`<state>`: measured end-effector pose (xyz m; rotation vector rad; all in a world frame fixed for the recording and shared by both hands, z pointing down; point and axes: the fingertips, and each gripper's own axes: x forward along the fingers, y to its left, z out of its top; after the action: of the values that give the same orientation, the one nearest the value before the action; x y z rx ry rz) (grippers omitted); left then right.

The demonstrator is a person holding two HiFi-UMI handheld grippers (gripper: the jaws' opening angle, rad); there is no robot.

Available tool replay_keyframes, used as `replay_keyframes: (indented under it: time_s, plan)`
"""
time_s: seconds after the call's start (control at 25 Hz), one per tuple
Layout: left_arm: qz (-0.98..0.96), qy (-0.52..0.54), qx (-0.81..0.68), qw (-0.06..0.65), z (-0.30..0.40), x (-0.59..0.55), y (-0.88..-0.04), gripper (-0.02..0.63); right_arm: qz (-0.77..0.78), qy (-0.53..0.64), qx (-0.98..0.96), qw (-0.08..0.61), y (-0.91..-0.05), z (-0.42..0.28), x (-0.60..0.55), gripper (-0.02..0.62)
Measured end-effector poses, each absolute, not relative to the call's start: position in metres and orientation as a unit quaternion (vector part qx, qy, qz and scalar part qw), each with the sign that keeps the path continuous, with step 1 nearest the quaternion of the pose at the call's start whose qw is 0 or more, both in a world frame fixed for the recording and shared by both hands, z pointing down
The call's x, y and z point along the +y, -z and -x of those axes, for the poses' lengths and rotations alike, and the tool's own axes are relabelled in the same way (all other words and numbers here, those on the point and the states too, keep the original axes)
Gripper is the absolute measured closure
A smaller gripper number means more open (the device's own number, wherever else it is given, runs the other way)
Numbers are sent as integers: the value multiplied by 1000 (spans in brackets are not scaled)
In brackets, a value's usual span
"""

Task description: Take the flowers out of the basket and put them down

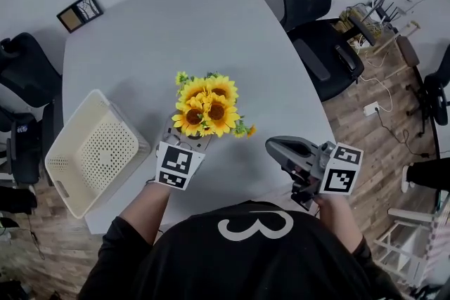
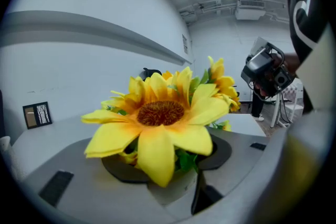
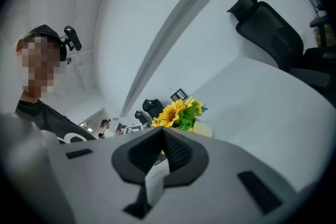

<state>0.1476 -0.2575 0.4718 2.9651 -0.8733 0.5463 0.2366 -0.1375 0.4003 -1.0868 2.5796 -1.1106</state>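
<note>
Two grippers show in the head view: the left gripper (image 1: 184, 142) holds the flowers (image 1: 207, 107), a bunch of yellow sunflowers, upright above the grey table (image 1: 211, 31). They are out of the cream basket (image 1: 68, 126), which sits apart at the table's left edge. The right gripper (image 1: 283, 151) hangs to the right, well clear of the bunch, with nothing in it. In the left gripper view the flowers (image 2: 160, 113) fill the middle, and their green stems run down between the jaws of the left gripper (image 2: 170, 162), which are clamped on them below the petals. The right gripper (image 2: 265, 73) shows small in the background. In the right gripper view the jaws of the right gripper (image 3: 160, 152) stand closed on each other and empty, with the flowers (image 3: 178, 113) beyond them and a black chair (image 3: 268, 34) further off. The bunch looks not yet set down, so putting it on the table is what remains. It seems top-heavy and is gripped low on the stems, so it could swing or slip as it is lowered. If let go upright it would likely topple, and so near the front edge it might roll off.
</note>
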Motion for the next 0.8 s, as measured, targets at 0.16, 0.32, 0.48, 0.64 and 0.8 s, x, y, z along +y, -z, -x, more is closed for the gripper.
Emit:
replay_keyframes:
  time_s: [0.16, 0.32, 0.48, 0.64, 0.8]
  plan:
    - [-943, -172, -284, 1, -148, -265, -484, 380, 351, 376, 856, 56, -408, -240, -150, 586]
    - [-944, -170, -283, 6, -149, -265, -499, 382, 338, 385, 857, 50, -416, -242, -160, 586]
    - [-943, -179, -281, 11, -149, -265, -515, 380, 327, 388, 861, 46, -416, -245, -172, 588]
    - [-943, -180, -281, -6, -148, -265, -519, 380, 314, 391, 864, 41, -418, -245, -182, 586]
    - [-943, -176, -281, -17, -147, -264, -520, 376, 301, 395, 867, 41, -420, -241, -191, 587]
